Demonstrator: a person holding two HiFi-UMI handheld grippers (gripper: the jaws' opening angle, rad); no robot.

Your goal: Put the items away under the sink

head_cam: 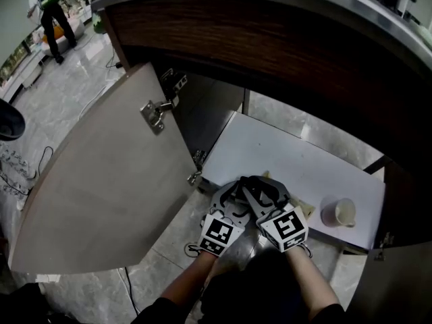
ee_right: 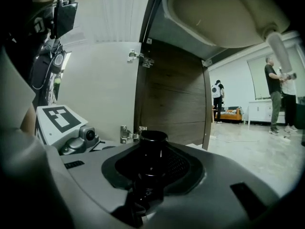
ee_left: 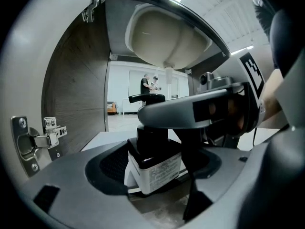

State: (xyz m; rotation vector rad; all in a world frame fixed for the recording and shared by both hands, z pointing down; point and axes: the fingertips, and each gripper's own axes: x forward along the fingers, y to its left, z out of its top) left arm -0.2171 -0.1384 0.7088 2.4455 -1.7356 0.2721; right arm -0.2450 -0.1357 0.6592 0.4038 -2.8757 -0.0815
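The cupboard door (head_cam: 101,181) swings wide to the left, so the way in is open. The white cupboard floor (head_cam: 270,147) is bare in the middle and at the back. A cup (head_cam: 339,212) stands at the right front. The sink bowl (ee_left: 167,37) and its pipe (ee_right: 279,49) hang low overhead.

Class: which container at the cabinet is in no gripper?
The pale mug, alone at the right of the white shelf; the dark pump bottle is clamped in the left gripper.
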